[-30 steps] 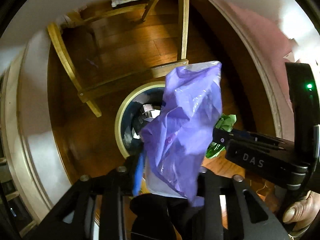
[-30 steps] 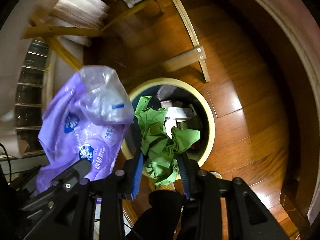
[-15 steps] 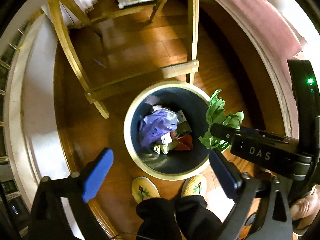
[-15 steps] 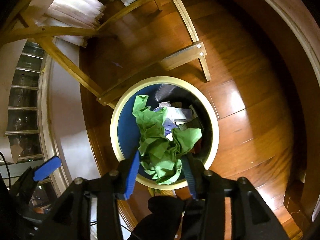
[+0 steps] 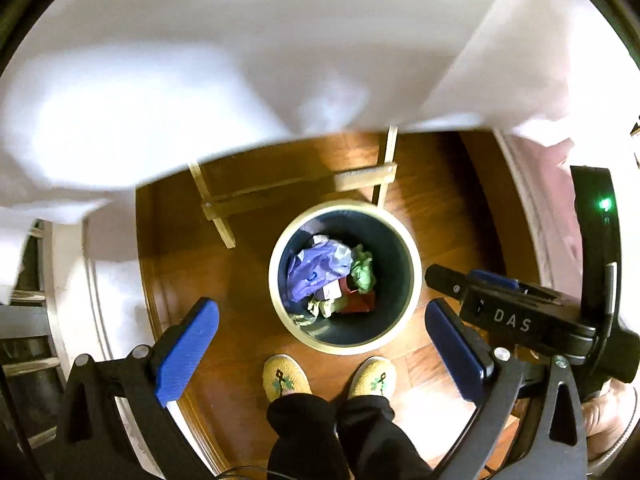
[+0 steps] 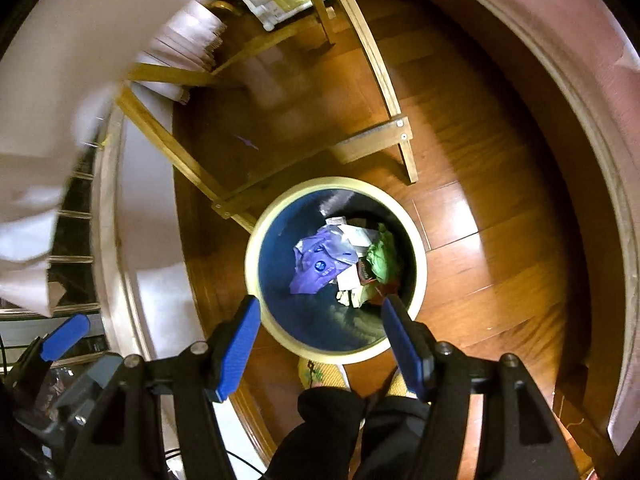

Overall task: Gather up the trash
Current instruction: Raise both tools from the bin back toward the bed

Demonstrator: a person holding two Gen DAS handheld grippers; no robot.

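Note:
A round bin [image 5: 416,280] [image 6: 253,256] with a cream rim and dark blue inside stands on the wooden floor below both grippers. Inside it, among other scraps, lie a purple plastic wrapper [image 5: 312,274] [image 6: 320,266] and a crumpled green paper [image 5: 362,270] [image 6: 382,258]. My left gripper [image 5: 320,346] hangs high over the bin's near rim, its jaws opening wide with nothing between them. The jaws of my right gripper [image 6: 320,340] are also opening and hold nothing. Its black body [image 5: 516,320] shows at the right of the left wrist view.
A wooden table frame with a crossbar [image 5: 296,190] [image 6: 372,144] stands just beyond the bin. A white cloth [image 5: 240,60] hangs over the upper left view. A person's two yellow slippers [image 5: 286,376] and dark trouser legs are beside the near rim.
The left gripper let go of the purple wrapper and the right let go of the green paper. Both now lie in the bin. Both grippers opened and rose.

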